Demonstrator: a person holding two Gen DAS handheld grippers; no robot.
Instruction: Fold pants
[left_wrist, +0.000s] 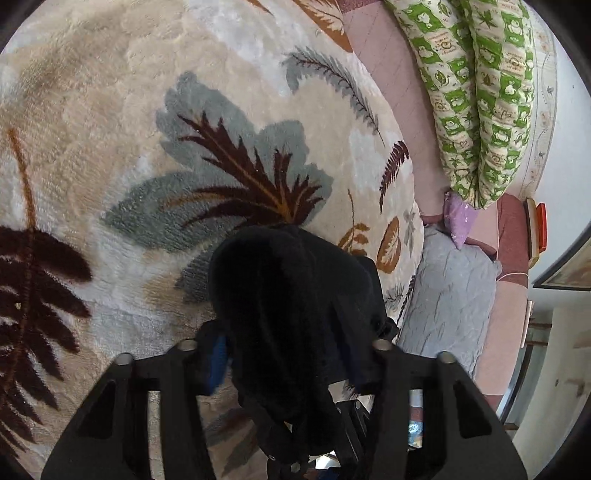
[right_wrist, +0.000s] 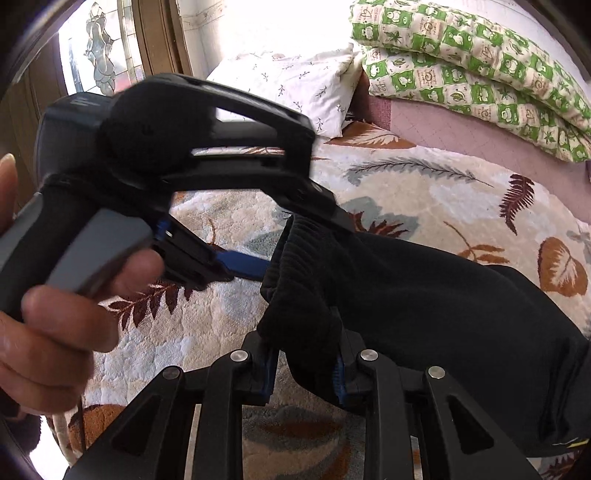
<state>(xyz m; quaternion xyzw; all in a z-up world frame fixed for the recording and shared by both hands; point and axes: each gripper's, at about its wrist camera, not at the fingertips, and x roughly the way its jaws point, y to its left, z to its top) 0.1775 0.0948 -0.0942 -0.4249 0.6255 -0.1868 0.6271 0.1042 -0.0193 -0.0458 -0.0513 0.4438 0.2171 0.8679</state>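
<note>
Soft leafy blanket (right_wrist: 424, 192) covers the bed, with green pillows (right_wrist: 480, 77) along its far edge. Black pants (right_wrist: 424, 295) hang above the blanket, their ribbed end bunched between both tools and the rest trailing away toward the right. Left gripper (right_wrist: 273, 243) and right gripper (right_wrist: 306, 369) sit close together, each squeezed tight on that same end.

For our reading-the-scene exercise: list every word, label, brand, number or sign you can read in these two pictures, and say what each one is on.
None can be read with certainty.
Green checked quilt: its cream squares carry small printed writing, too small to read.
Small label seen between the left gripper parts: blurred, unreadable.
Black pants, leaf-patterned blanket, white pillow: no text, only patterns.
</note>
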